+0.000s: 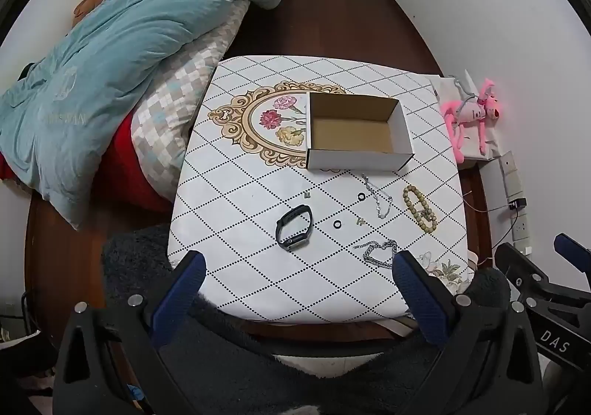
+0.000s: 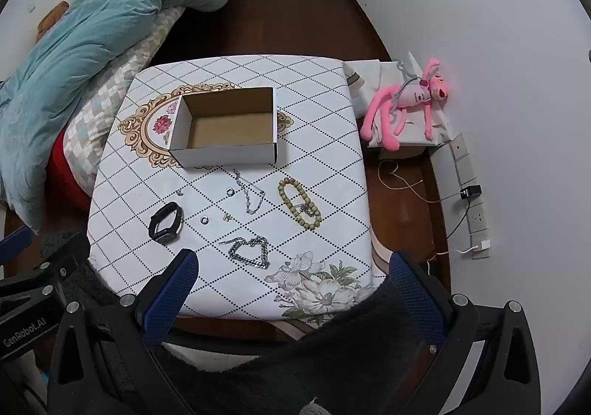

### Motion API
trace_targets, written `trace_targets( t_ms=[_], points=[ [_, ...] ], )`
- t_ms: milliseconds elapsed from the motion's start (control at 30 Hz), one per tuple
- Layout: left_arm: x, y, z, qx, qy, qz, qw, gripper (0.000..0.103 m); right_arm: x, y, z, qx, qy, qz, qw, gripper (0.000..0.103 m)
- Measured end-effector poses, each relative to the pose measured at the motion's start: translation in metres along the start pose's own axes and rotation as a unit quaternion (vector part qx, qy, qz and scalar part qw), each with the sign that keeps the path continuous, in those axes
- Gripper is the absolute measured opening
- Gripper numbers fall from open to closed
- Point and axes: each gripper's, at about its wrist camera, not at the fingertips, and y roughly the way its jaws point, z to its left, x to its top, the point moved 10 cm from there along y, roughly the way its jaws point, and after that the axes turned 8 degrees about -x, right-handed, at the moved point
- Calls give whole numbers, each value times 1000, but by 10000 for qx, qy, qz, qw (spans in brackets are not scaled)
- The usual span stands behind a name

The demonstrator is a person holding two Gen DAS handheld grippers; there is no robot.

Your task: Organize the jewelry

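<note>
An open, empty cardboard box (image 1: 356,130) (image 2: 225,128) stands on the patterned table (image 1: 236,193) (image 2: 125,178). In front of it lie a black watch (image 1: 293,226) (image 2: 166,224), two small black rings (image 1: 361,196) (image 1: 337,224), a thin silver chain (image 1: 380,197) (image 2: 251,193), a bead bracelet (image 1: 419,208) (image 2: 299,202) and a thick silver chain (image 1: 380,252) (image 2: 251,252). My left gripper (image 1: 299,267) is open and empty, above the table's near edge. My right gripper (image 2: 291,267) is open and empty, near the thick chain.
A bed with a teal duvet (image 1: 110,45) (image 2: 92,27) lies left of the table. A pink plush toy (image 1: 472,112) (image 2: 402,104) sits on a bag at the right wall, by a power strip (image 2: 472,193) with cables. Dark fuzzy fabric (image 1: 258,359) lies below both grippers.
</note>
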Motion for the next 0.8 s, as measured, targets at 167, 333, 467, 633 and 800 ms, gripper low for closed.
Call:
trace_targets(
  t_ms=[167,333,467,633,800],
  points=[
    [1,0,0,17,-13,4,10000,103,1,0,-1,-3,-16,-2,10000,103],
    [5,-5,-1,11,14,-32,10000,103,2,-1,-3,-5,-23,-5,10000,103],
    [3,-1,1,0,15,-34,10000,103,3,-2,-3,-2,-19,7,10000,103],
    [3,-2,1,3,16,-37,10000,103,3,-2,-2,-2,-10,-4,10000,103],
    [7,-4,-5,13,65,-36,10000,103,3,-3,-5,3,2,-12,10000,103]
  ],
)
